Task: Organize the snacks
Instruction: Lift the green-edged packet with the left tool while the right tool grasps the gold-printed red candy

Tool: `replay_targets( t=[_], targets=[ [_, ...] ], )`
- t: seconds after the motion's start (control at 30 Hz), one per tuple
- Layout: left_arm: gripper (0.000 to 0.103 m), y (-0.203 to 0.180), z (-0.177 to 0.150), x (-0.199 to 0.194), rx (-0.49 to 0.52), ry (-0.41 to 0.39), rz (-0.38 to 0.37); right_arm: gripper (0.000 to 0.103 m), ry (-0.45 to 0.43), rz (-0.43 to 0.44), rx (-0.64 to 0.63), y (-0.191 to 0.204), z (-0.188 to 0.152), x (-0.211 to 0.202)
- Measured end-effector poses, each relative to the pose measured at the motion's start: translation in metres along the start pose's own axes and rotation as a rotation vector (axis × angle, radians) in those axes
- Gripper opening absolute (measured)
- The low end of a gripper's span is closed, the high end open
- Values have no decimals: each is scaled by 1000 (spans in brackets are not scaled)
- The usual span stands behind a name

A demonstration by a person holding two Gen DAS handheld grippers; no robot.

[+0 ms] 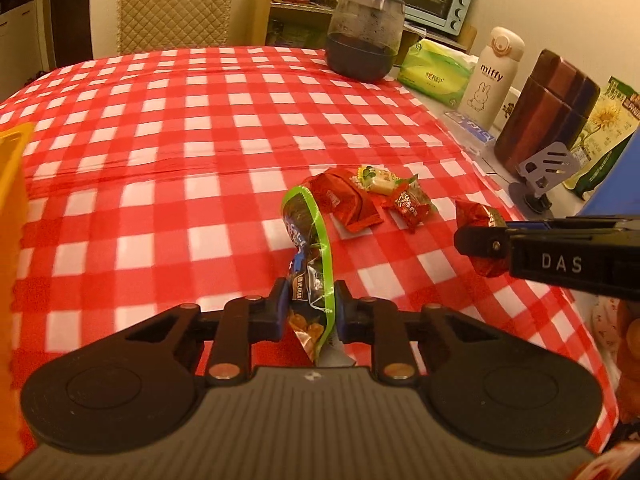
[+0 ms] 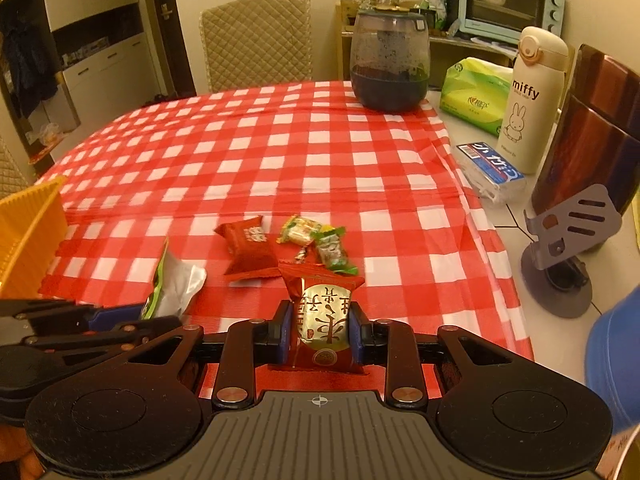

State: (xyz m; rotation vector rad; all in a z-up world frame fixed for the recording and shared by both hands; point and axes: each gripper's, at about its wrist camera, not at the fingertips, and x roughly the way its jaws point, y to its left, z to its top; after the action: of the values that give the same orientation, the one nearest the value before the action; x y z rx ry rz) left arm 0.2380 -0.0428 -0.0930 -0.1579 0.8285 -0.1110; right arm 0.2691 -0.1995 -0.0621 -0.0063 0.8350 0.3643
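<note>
Progress partial: your left gripper (image 1: 310,312) jaws clamp the green-edged packet (image 1: 308,240), right gripper (image 2: 319,334) jaws clamp the red-gold packet (image 2: 323,316), three snacks (image 2: 280,246) remain on the counter (image 2: 280,152), orange basket (image 2: 28,232) contents unseen.

Black left gripper (image 1: 310,306), blue pads, brass rivets, ribbed grey base, right gripper (image 2: 319,334) lettered "DAS"

Red-checked table (image 2: 280,152), red packet (image 2: 248,246), two candies (image 2: 298,231), jar (image 2: 390,60)
</note>
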Motion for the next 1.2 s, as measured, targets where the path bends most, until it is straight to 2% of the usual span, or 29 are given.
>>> replay_targets(
  t=[0.27, 0.6, 0.9, 1.2],
  targets=[
    [20, 18, -11, -69, -16, -37, 5, 28, -36, 5, 58, 39, -20, -39],
    [20, 49, -40, -159, -44, -61, 35, 28, -29, 49, 110, 106, -61, -84],
    [20, 83, -63, -220, -67, -91, 96, 28, -19, 111, 36, 174, -85, -111],
    [20, 117, -74, -261, -104, -126, 148, 28, -45, 155, -44, 222, -79, -123]
  ],
)
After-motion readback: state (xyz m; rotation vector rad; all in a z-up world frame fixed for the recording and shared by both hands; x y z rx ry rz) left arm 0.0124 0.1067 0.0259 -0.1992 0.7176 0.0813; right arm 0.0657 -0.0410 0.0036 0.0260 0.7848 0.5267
